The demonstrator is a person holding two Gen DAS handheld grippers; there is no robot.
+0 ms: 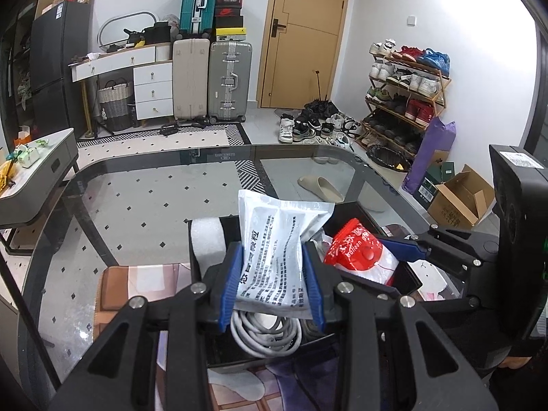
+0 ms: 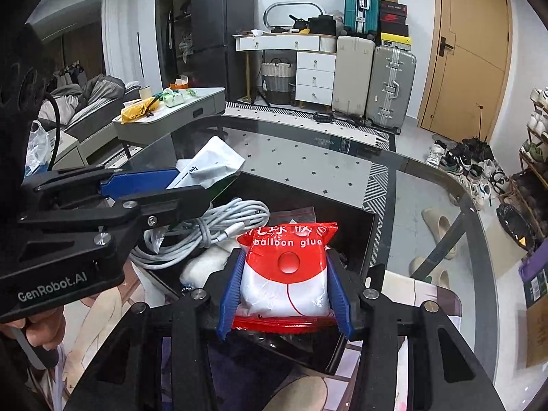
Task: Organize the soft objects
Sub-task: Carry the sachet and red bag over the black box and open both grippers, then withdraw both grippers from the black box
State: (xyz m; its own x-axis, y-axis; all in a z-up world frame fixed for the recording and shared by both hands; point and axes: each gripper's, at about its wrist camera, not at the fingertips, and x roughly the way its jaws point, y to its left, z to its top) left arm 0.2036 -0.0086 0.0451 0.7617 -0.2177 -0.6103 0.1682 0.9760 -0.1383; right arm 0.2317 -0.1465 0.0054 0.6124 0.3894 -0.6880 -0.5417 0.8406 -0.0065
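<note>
My left gripper point(image 1: 272, 284) is shut on a white printed pouch point(image 1: 277, 239) and holds it over a black tray point(image 1: 202, 236) on the glass table. My right gripper point(image 2: 284, 294) is shut on a red and white "balloon glue" bag point(image 2: 287, 267), also over the black tray point(image 2: 371, 229). In the tray lie a coiled grey cable point(image 2: 205, 229) and a white soft pack point(image 2: 205, 267). The red bag point(image 1: 359, 250) and right gripper point(image 1: 407, 248) show in the left wrist view; the left gripper point(image 2: 144, 188) and pouch point(image 2: 212, 161) show in the right wrist view.
The glass table point(image 1: 137, 198) has a dark curved rim. A grey side table point(image 2: 171, 116) with clutter stands to the left. Suitcases point(image 1: 212, 78), a shoe rack point(image 1: 404, 92) and a cardboard box point(image 1: 459, 198) stand beyond on the floor.
</note>
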